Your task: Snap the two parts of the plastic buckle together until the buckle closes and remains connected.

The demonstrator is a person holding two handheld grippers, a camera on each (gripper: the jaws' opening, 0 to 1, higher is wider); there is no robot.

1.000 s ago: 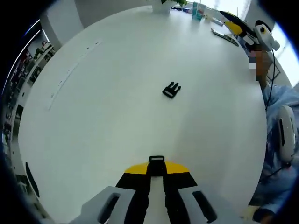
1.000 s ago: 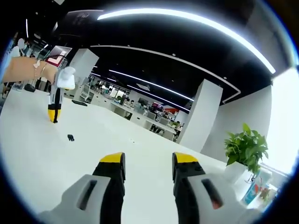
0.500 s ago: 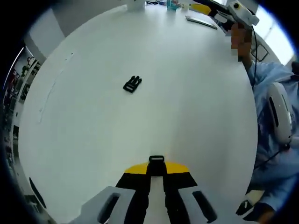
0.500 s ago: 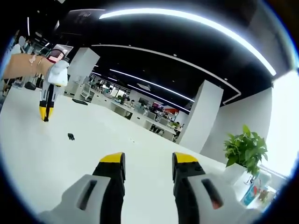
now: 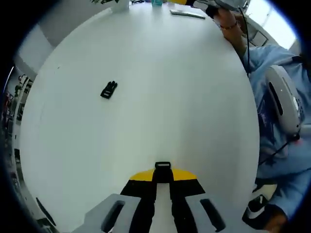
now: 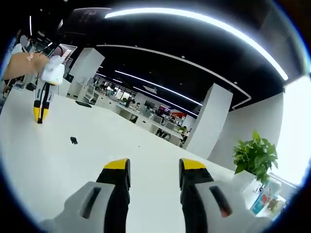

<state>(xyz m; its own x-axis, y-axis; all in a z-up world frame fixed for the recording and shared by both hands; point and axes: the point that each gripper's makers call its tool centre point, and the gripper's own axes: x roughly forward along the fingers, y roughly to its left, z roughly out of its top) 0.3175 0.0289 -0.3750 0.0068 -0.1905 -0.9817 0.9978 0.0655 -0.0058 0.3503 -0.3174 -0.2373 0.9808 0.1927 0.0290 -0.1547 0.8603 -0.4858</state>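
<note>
A black pronged buckle part (image 5: 109,90) lies alone on the white round table (image 5: 180,97), far up and left of my left gripper (image 5: 163,174). That gripper is shut on the other black buckle part (image 5: 163,167), whose small loop end sticks out past the yellow tips. In the right gripper view my right gripper (image 6: 154,170) is held open above the table with nothing between its fingers. The pronged part (image 6: 73,140) shows as a small dark speck far to its left. Beyond it, a hand holds the left gripper (image 6: 40,108) with its tips pointing down.
A person in a blue sleeve (image 5: 279,145) stands along the table's right edge. A flat dark device (image 5: 187,13) and a teal cup (image 5: 156,2) sit at the far rim. A potted plant (image 6: 255,154) stands at the right. Office desks lie behind.
The left gripper's camera has swung, so the pronged part sits further left in its view. In the right gripper view the left gripper has drifted left. The right gripper stays open and still.
</note>
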